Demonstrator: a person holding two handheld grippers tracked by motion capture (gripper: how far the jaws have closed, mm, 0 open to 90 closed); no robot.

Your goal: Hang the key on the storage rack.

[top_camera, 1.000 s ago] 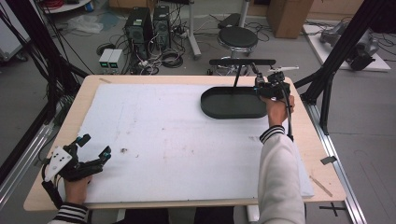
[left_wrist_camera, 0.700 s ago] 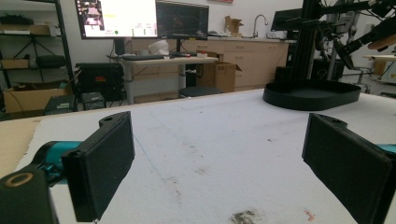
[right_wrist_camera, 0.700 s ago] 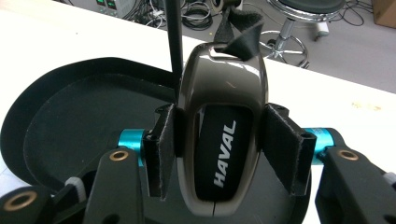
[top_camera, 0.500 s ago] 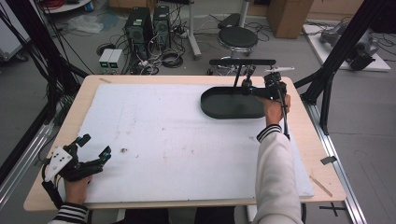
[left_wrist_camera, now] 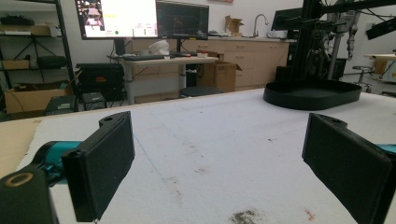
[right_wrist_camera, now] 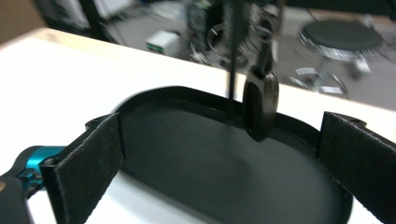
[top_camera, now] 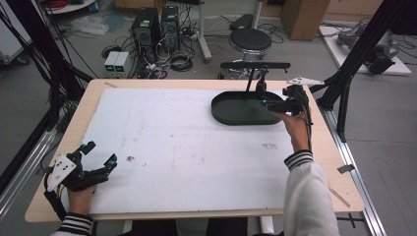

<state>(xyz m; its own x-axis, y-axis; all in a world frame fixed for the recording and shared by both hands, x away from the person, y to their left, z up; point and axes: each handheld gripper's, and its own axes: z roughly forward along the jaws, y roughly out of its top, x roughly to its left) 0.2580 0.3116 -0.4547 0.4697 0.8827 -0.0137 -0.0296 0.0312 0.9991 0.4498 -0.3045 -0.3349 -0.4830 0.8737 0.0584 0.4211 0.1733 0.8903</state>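
Over at the far right corner of the worktop [top_camera: 147,86], the right tool [top_camera: 266,102] sits at the right end of a shallow black oval tray [top_camera: 236,110], its jaws reaching in over the rim. Those jaws have just been opening and now stand wide apart with nothing pressed between them. In the right gripper view a dark flat oval pendant [right_wrist_camera: 260,105] hangs just beyond the jaws, above the tray [right_wrist_camera: 187,154], dangling from a black stand [top_camera: 254,65] whose crossbar runs along the far edge of the worktop. The pendant touches neither pad.

Near the front left corner, the left tool [top_camera: 101,156] rests in a hand on the white sheet [top_camera: 172,147] that covers the worktop, its jaws spread wide and empty, pointing across the worktop, well apart from the tray.
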